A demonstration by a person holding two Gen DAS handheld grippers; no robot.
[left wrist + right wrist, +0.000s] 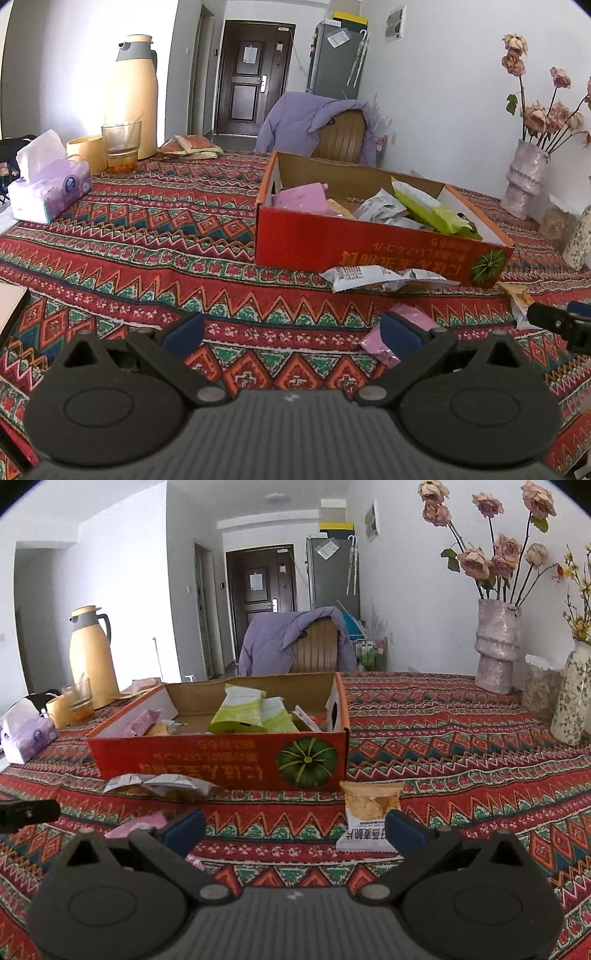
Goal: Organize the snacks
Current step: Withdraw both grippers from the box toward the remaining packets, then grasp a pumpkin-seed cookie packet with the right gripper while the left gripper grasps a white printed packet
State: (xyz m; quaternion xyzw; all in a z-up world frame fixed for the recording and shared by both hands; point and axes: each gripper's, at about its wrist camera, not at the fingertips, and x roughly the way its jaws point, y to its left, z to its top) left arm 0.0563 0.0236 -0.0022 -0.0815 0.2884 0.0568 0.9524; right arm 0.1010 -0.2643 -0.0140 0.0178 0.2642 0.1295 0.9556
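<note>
Task looked partly done. The red cardboard box point(221, 760) sat on the patterned tablecloth point(461, 738) and already held several snacks — green packets point(240, 710), a pink packet point(142, 720) at its left end, plus white/grey wrappers point(380, 208) seen from the left wrist cam.

Still outside the box, by my count, three or four items: a crumpled silver wrapper point(159, 784) lying against the box's front wall, an orange-and-white oat-crisp packet point(371, 816) just in front of the box's right corner, and a pink packet point(399, 332) on the cloth nearer the person. There may've been a second pink piece under it; can't tell.

Left gripper point(293, 332) had its fingers wide apart, nothing between them; the pink packet lay beside its right finger, prob. touching. Right gripper point(295, 829) was likewise spread and empty, with the oat-crisp packet just beside its right finger — not grasped.

So, roughly past halfway: loose packets left to go in. The thermos point(92, 657), tissue pack point(48, 192) and vases point(496, 646) stood well apart from the work.
</note>
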